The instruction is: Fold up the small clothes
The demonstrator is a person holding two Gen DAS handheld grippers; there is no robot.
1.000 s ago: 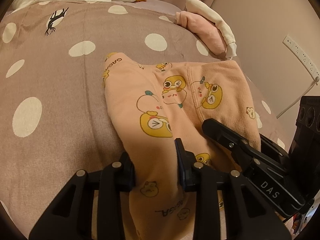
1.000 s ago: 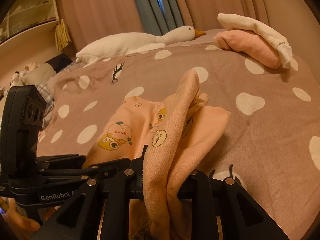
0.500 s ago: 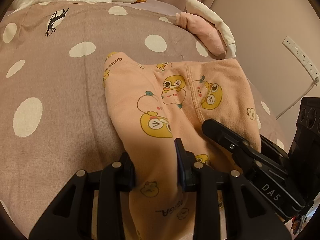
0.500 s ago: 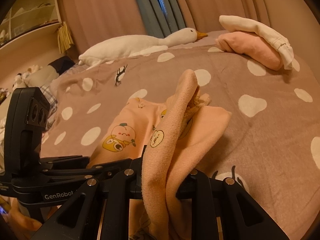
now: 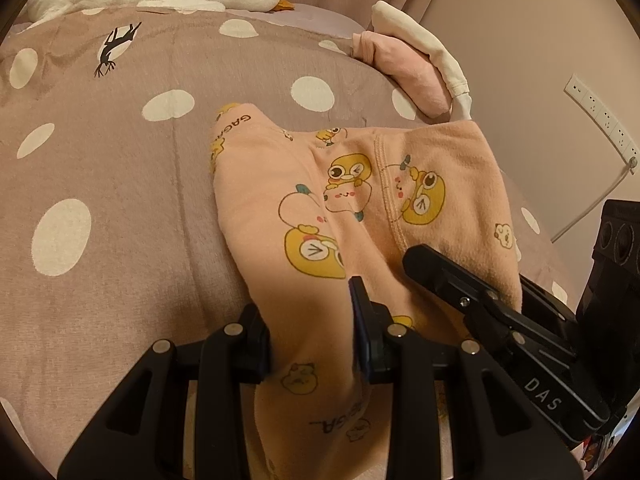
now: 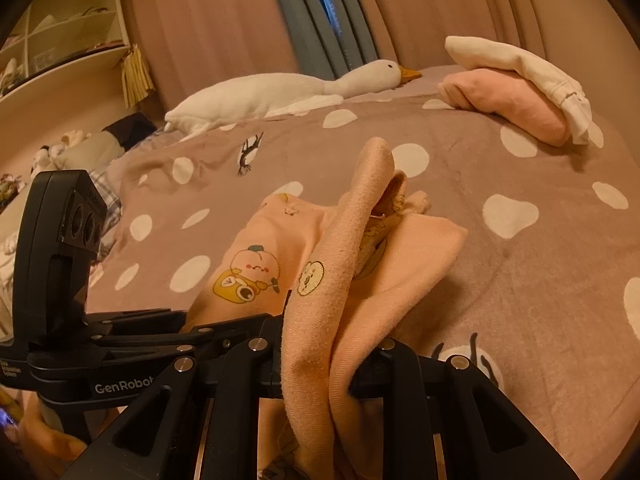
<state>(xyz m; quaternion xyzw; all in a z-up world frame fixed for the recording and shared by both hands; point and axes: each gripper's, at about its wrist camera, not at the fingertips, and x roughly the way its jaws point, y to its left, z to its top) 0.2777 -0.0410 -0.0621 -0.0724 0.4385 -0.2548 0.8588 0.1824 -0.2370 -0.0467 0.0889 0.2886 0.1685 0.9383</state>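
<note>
My left claw (image 5: 310,332) is clamped on one edge of the peach garment (image 5: 320,208). My right claw (image 6: 320,354) is clamped on a bunched fold of the same garment, which stands up between its fingers. The rest of the garment lies on the spotted bed (image 5: 120,184). A folded pink-and-white pile (image 6: 516,88) sits near the far edge, a goose toy (image 6: 280,94) beyond.

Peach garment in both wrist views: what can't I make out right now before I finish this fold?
- Peach garment, left wrist view: near end cut off by the bottom edge.
- Right gripper, right wrist view: pads buried in bunched cloth.
- Spotted blanket under the garment: covered in both views.
- Folded pile: item count unclear, overlapping.
</note>
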